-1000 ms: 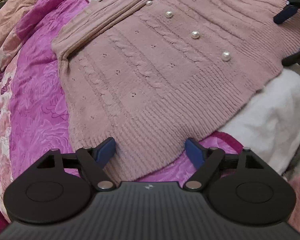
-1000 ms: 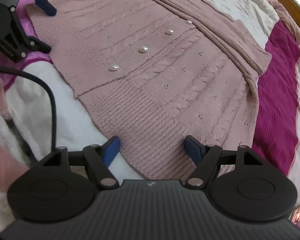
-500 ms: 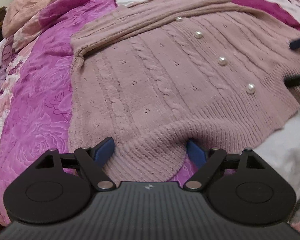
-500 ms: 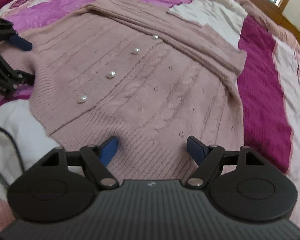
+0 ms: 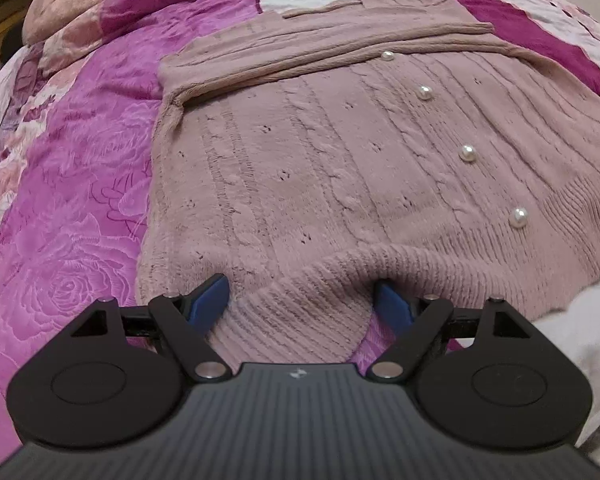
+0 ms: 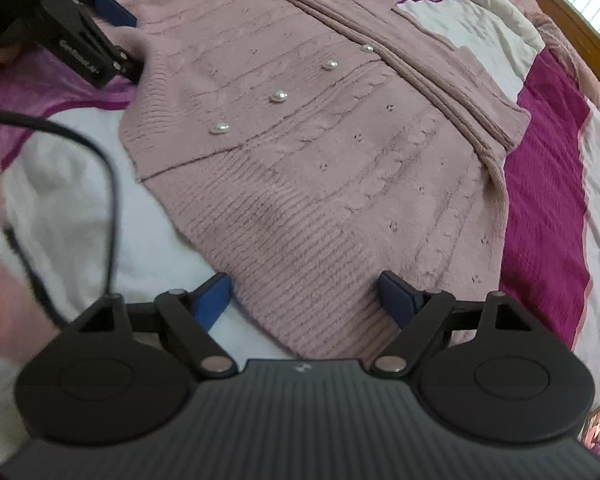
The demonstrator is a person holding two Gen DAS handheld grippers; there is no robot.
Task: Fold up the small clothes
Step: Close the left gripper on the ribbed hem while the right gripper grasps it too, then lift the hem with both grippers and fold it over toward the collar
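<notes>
Left tool [image 5: 300, 296] wide, straddling bunched cardigan [image 5: 340, 168] hem. Right tool [image 6: 306, 292] jaws just opening, hem between, unpinched. Cardigan on bed [image 5: 72, 200].

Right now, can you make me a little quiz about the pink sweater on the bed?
1. True or false: the cardigan is already folded in half.
2. How many pearl buttons show in a row down its front?
3. What lies between the open fingers of the left gripper? A) a sock B) the cardigan's ribbed hem C) a pillow

Key
1. False: it lies spread out on the purple quilt.
2. Four.
3. B. The right gripper has just been opening, with the hem between its fingers too.
</notes>
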